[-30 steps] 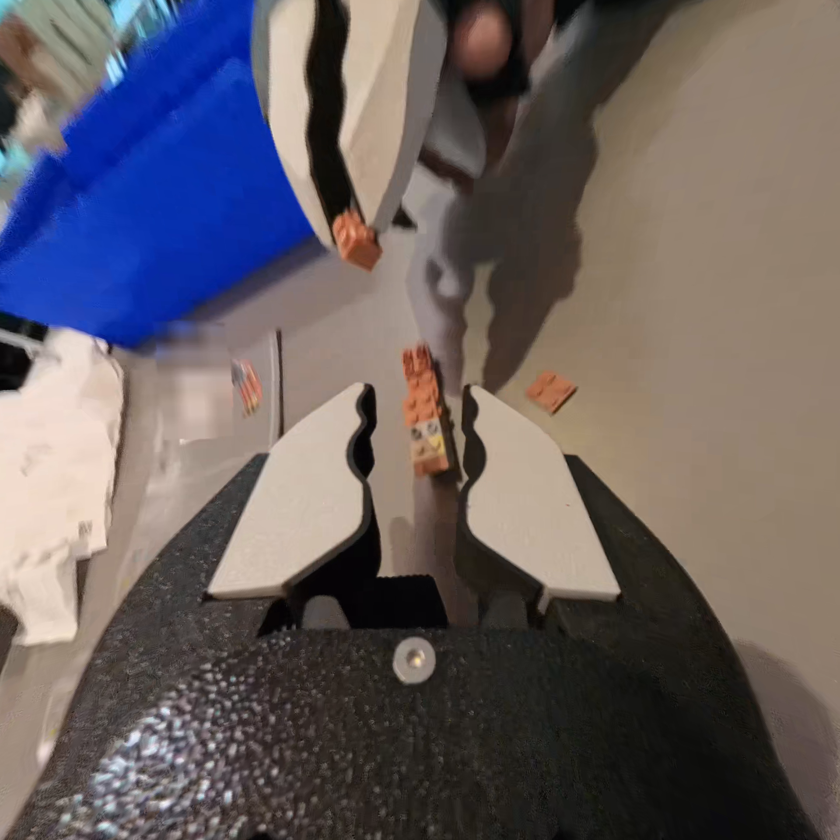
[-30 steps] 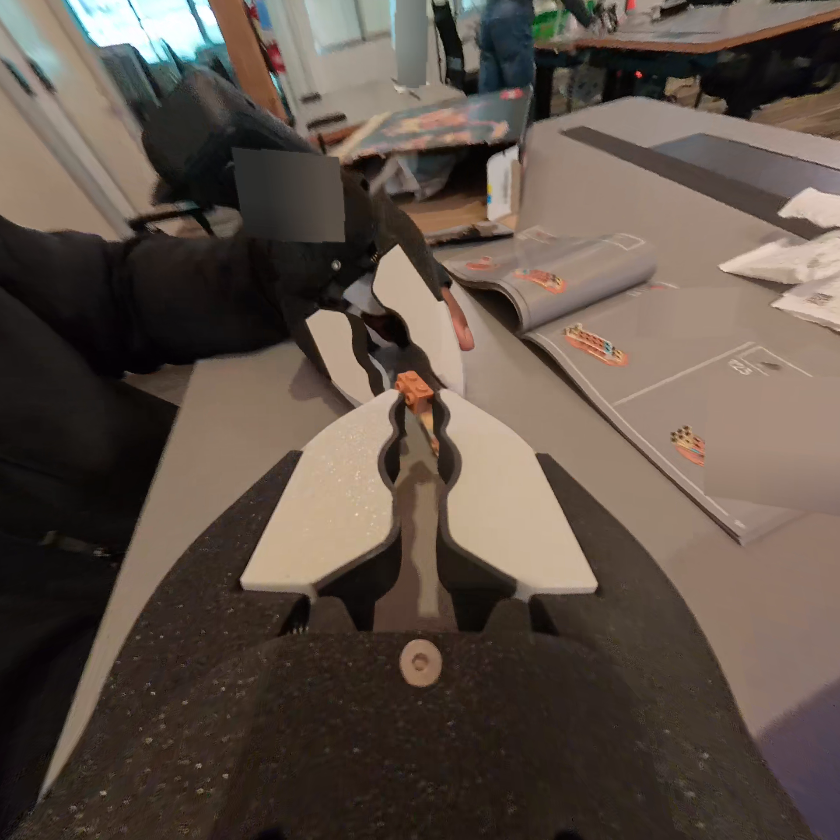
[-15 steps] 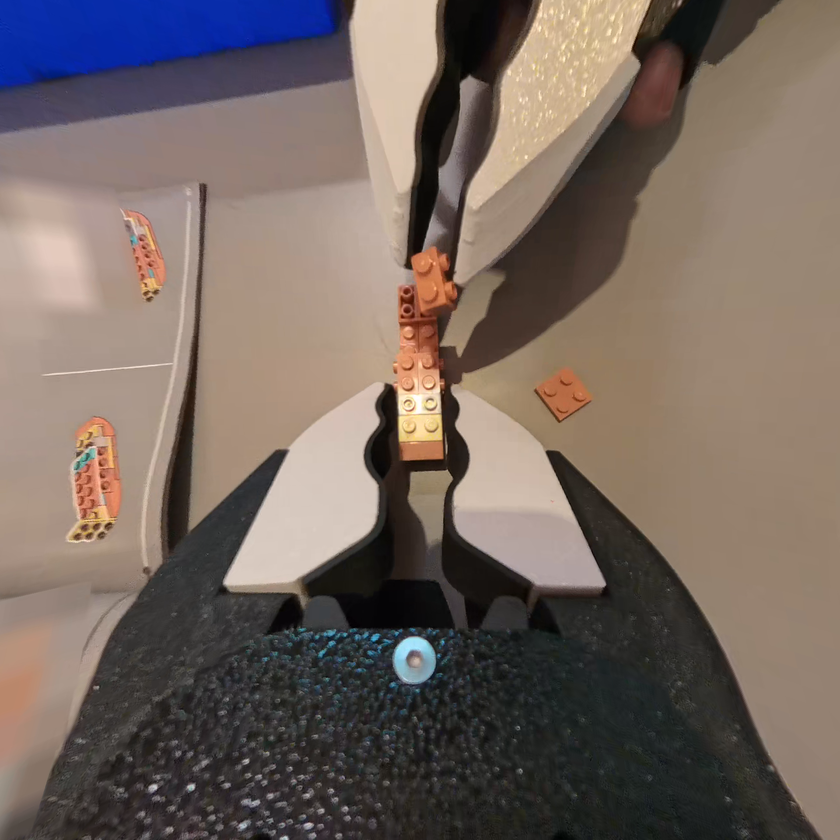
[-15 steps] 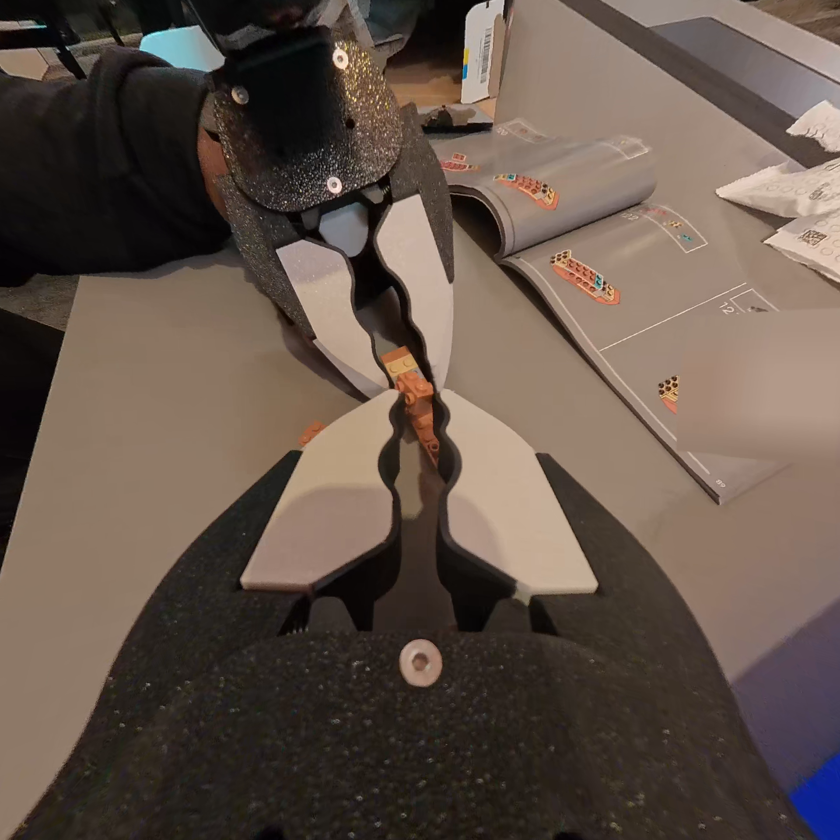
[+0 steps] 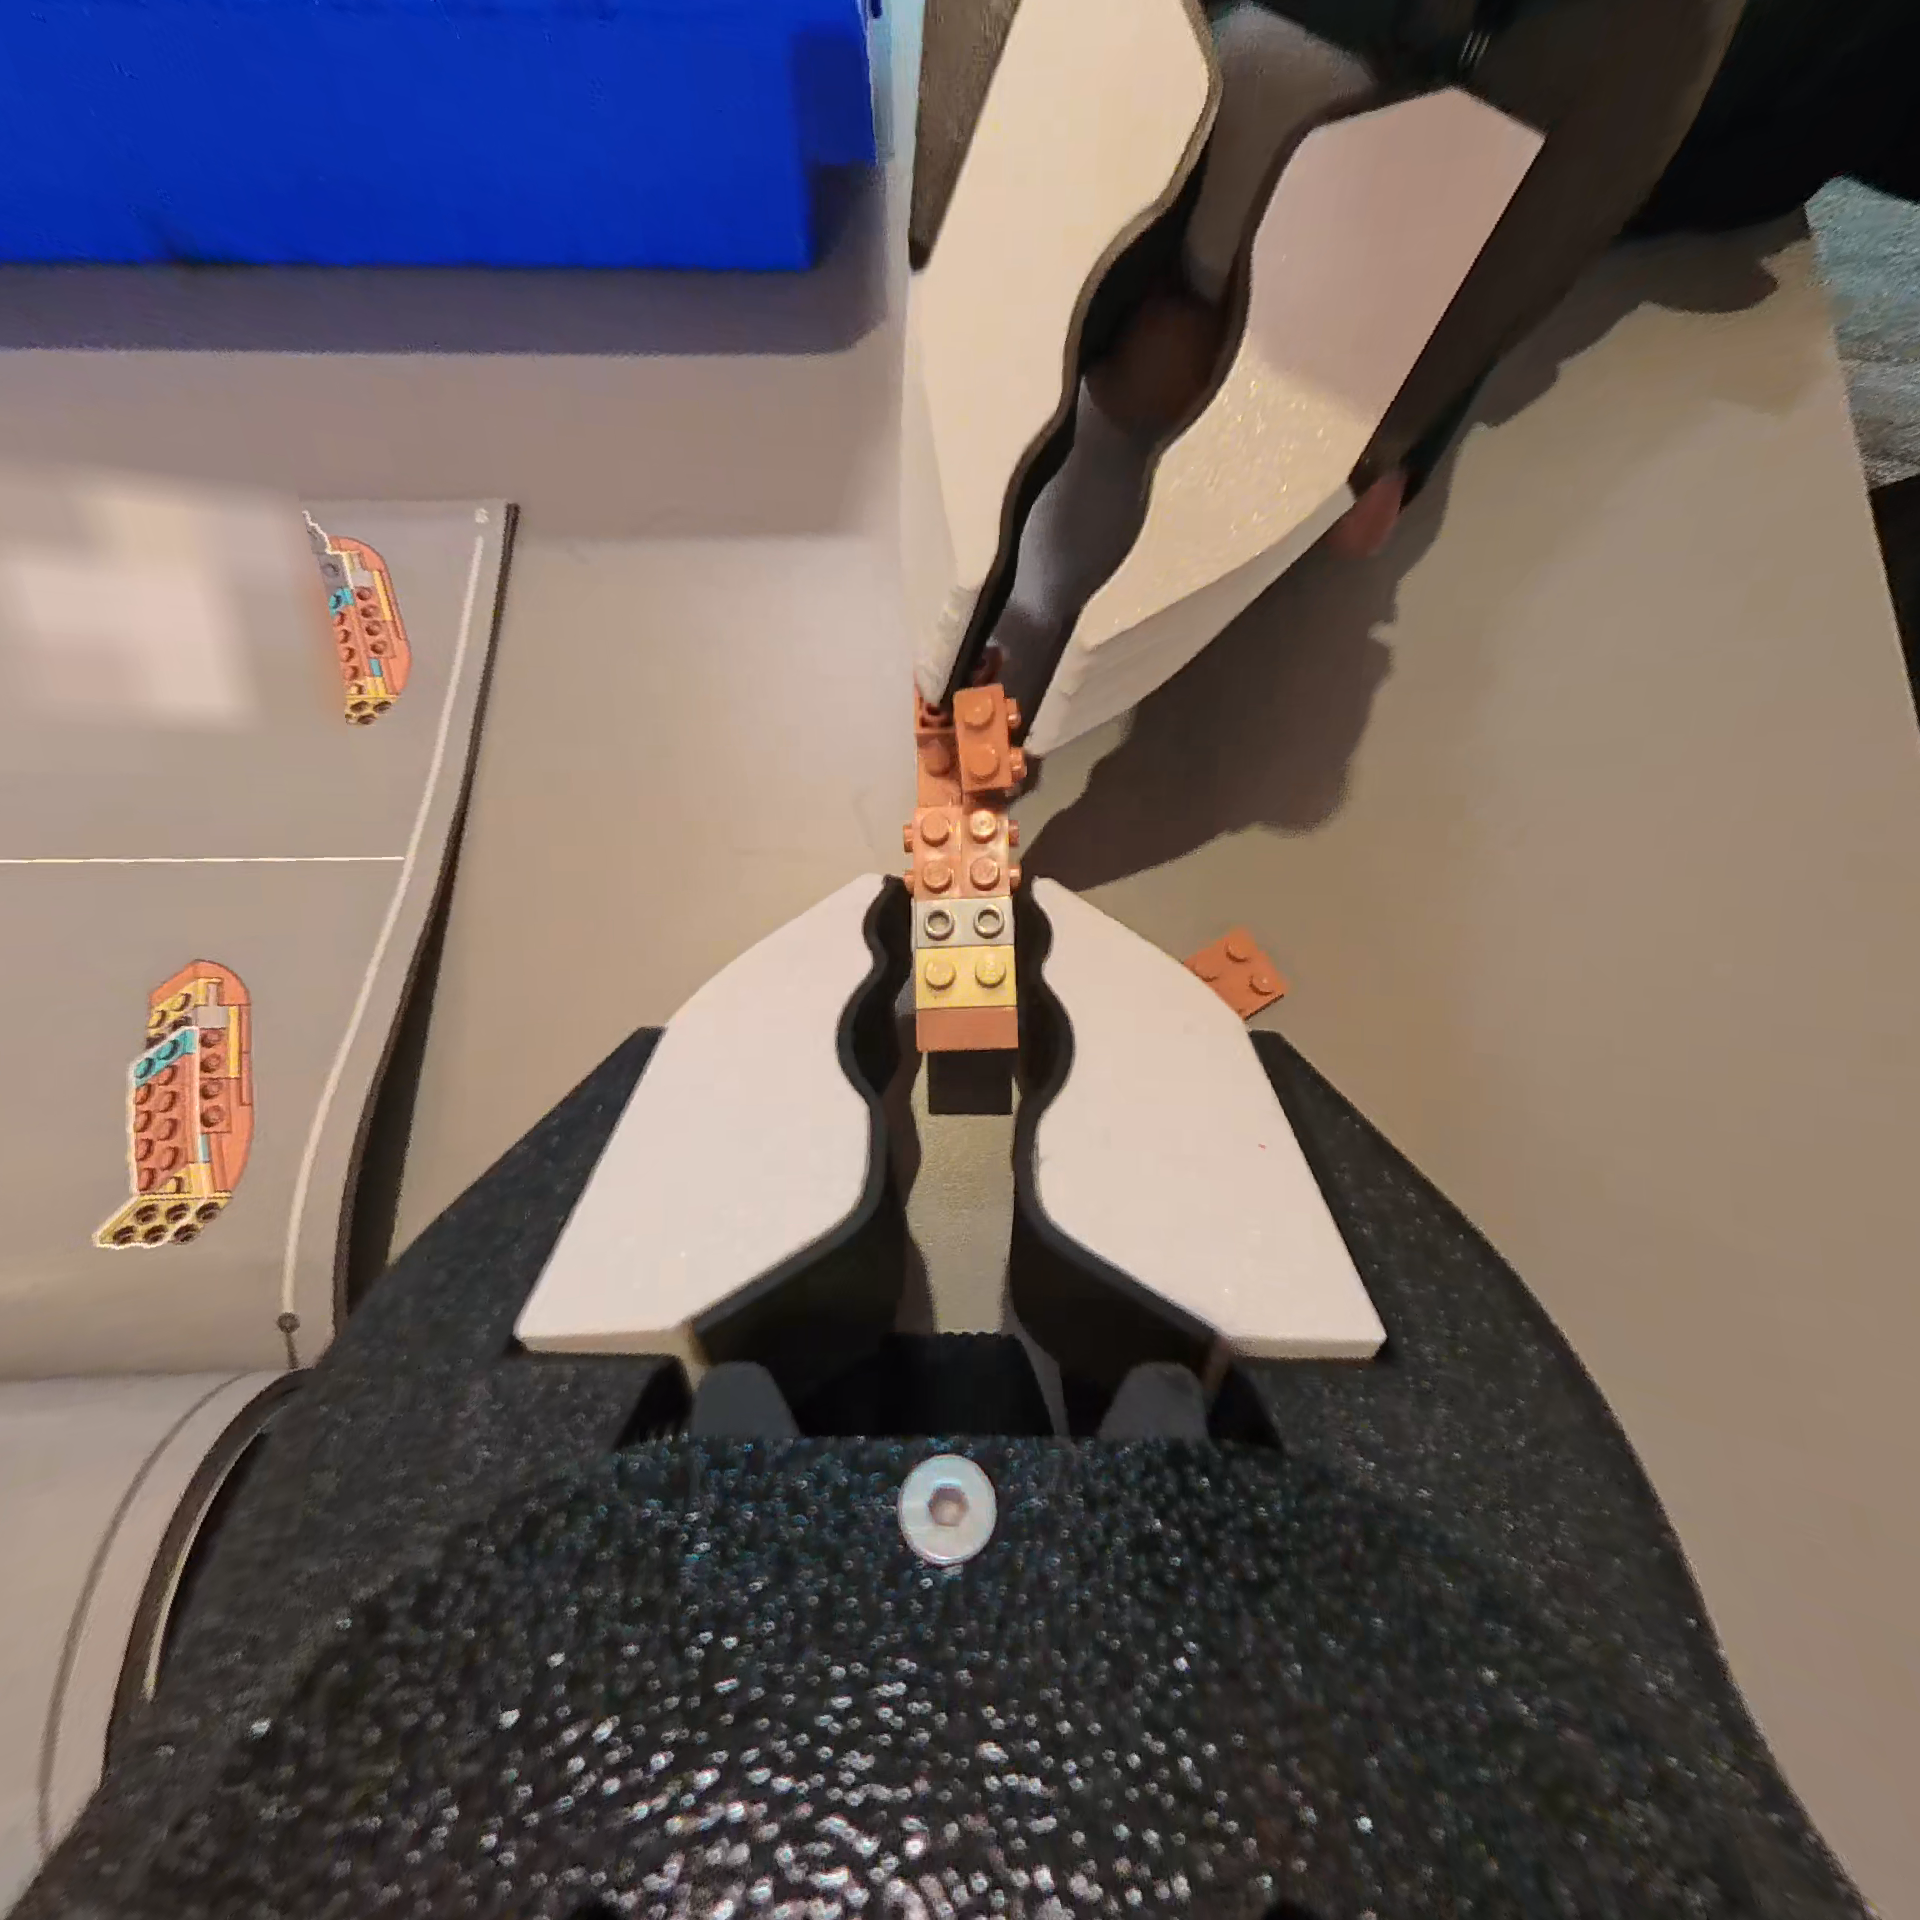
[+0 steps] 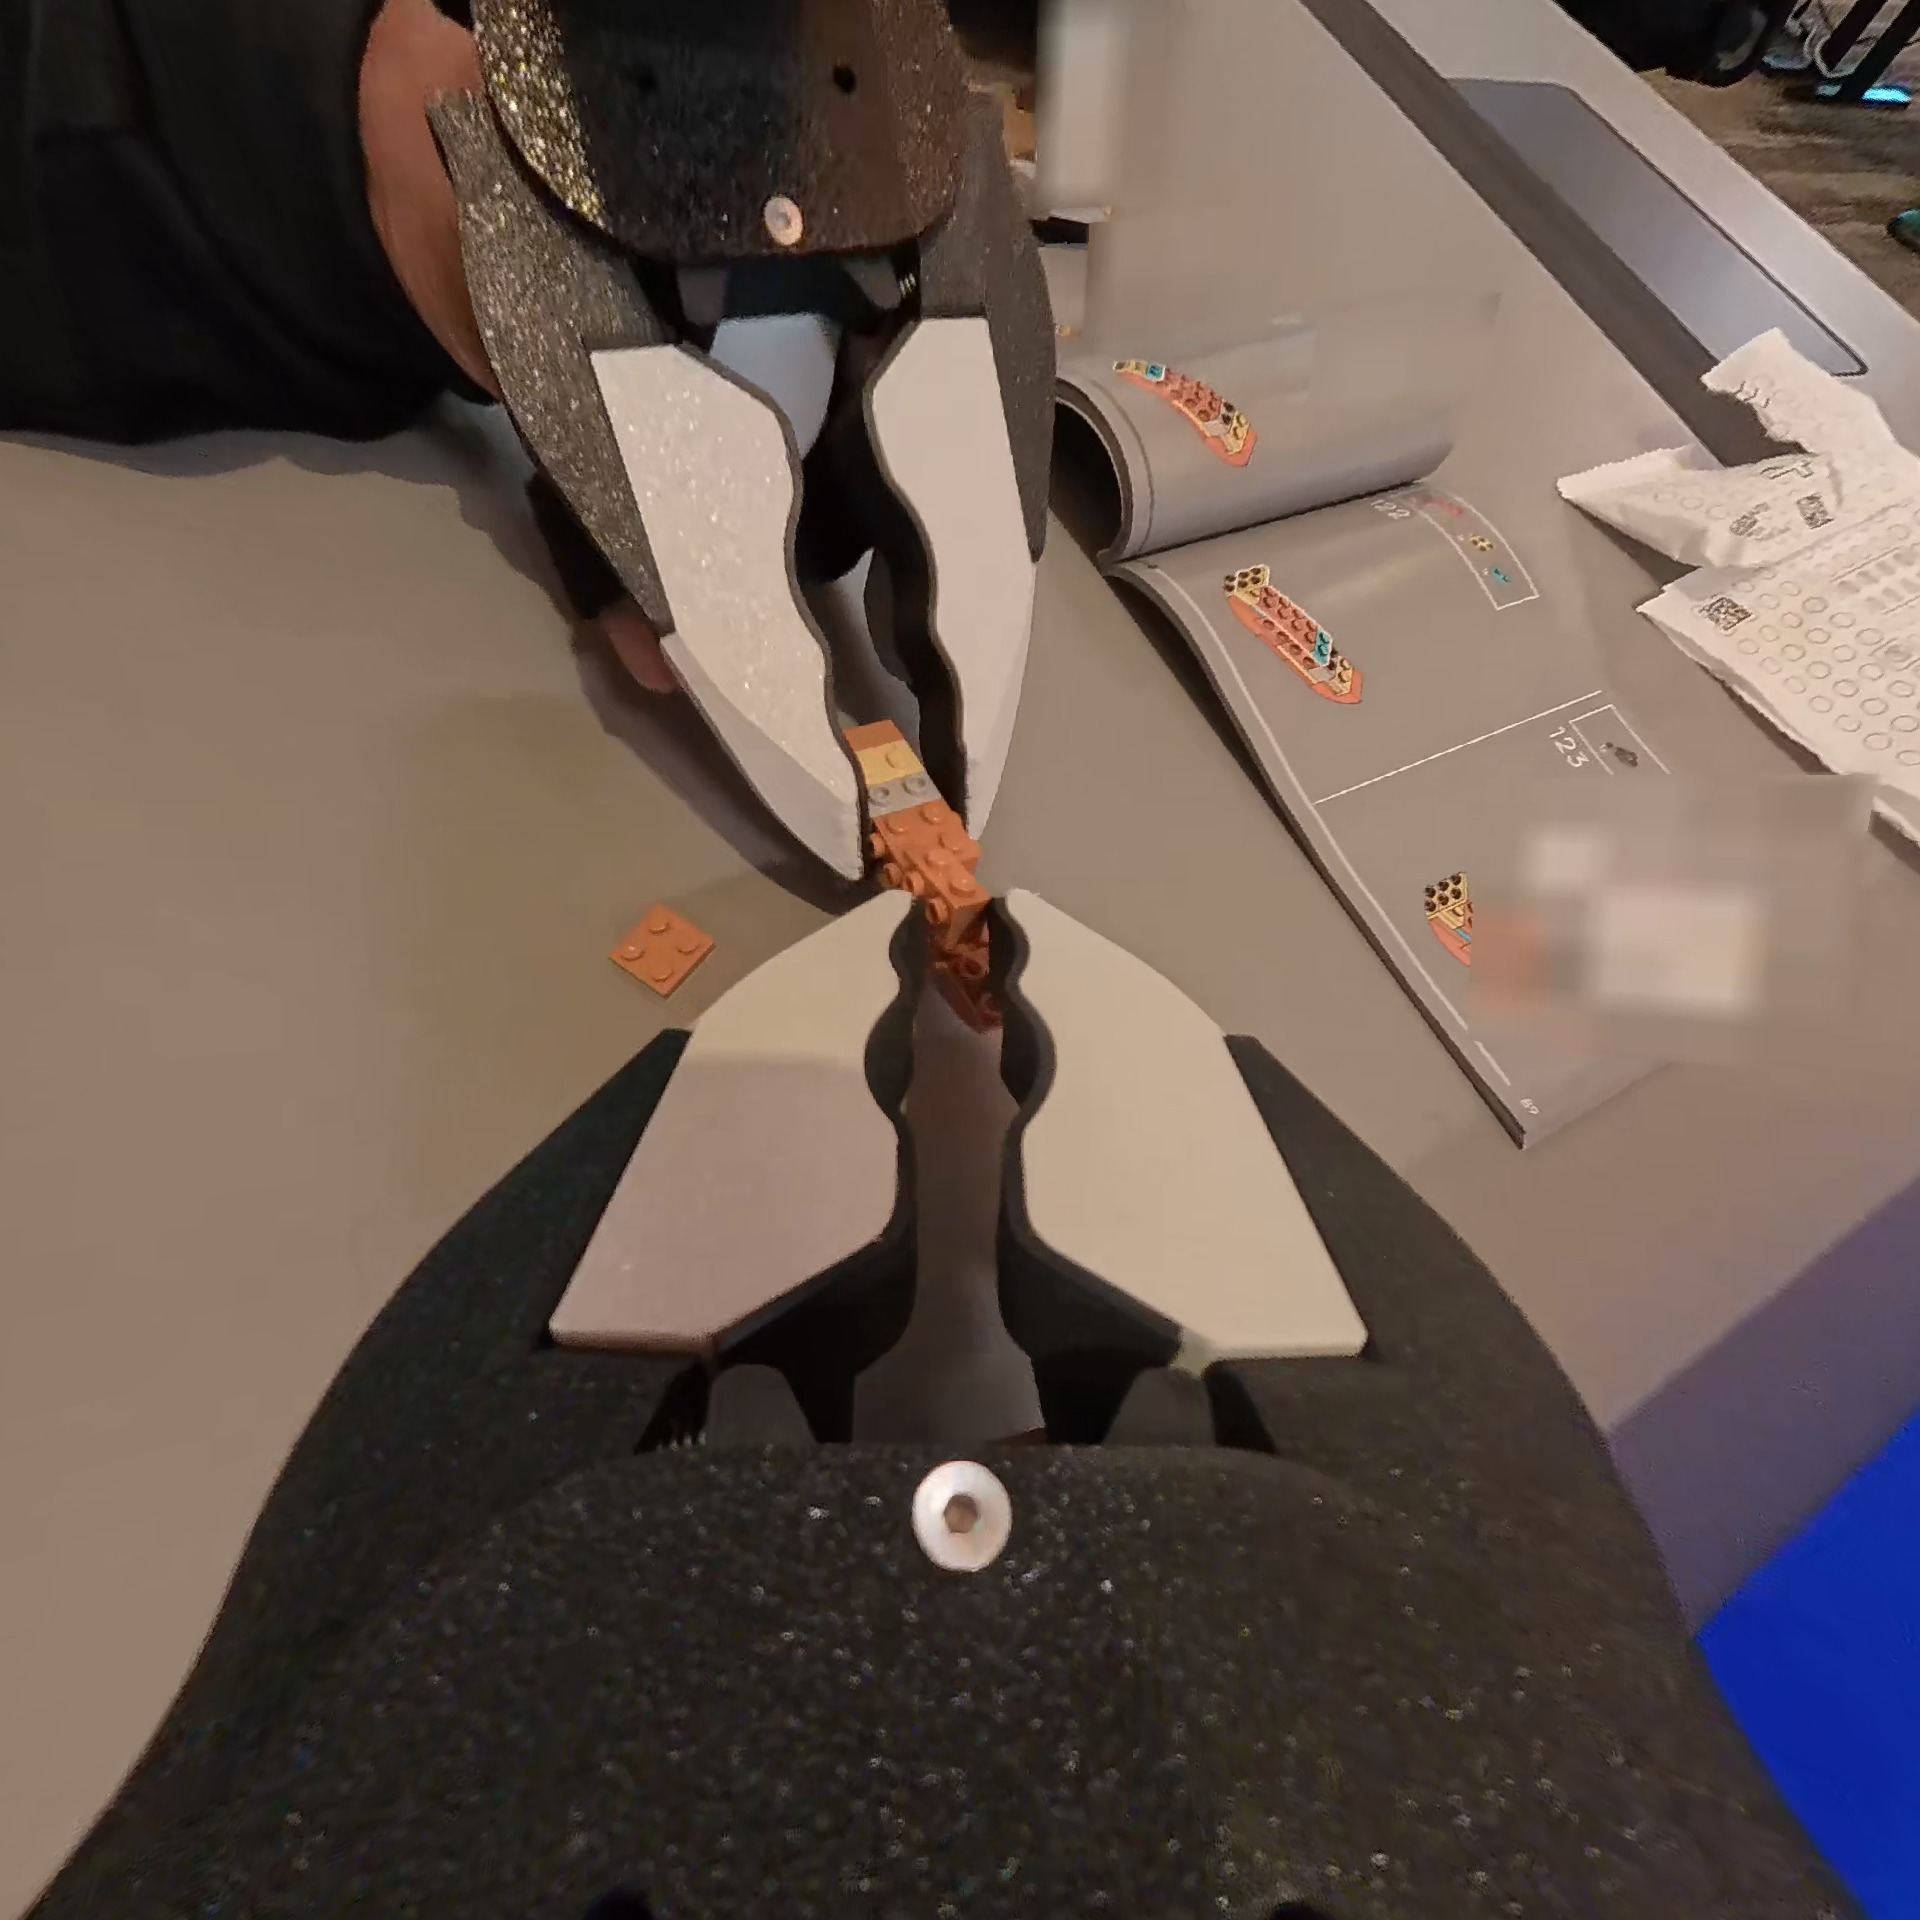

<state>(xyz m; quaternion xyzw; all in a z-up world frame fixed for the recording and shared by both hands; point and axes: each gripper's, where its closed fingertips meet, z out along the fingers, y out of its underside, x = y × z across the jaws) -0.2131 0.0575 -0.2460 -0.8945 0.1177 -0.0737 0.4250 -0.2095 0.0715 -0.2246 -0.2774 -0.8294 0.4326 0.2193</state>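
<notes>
Grey table point(image 5: 665, 727) carrying an open instruction booklet point(image 6: 1382, 748), white paper sheets point(image 6: 1797, 582) and, at one edge, a blue bin point(image 5: 416, 125). Left tongs point(image 5: 961, 935): narrowly open to the width of a brick assembly point(image 5: 964, 914), both pads pressed against its sides at the tan, grey and yellow end; the brown studded portion projects forward beyond the fingertips point(image 5: 831, 914). Right tongs point(image 6: 951, 935), seen opposite in the left wrist view point(image 5: 987, 717): nearly closed, gripping a small brown brick point(image 5: 987, 743) at its tips. This brick lies against the far end of the assembly, on its upper right side, tilted slightly off the assembly's axis. The two pairs of tongs face one another tip to tip, the assembly spanning the space between them just above the table. In the right wrist view the small brick point(image 6: 961, 956) sits between the near fingertips, with the assembly point(image 6: 914, 821) extending from it into the left tongs point(image 6: 914, 831). A loose brown square plate point(image 6: 662, 951) lies flat on the table just beside the left tongs, touching neither. A dark sleeve point(image 6: 187, 208) shows behind the left tongs.
</notes>
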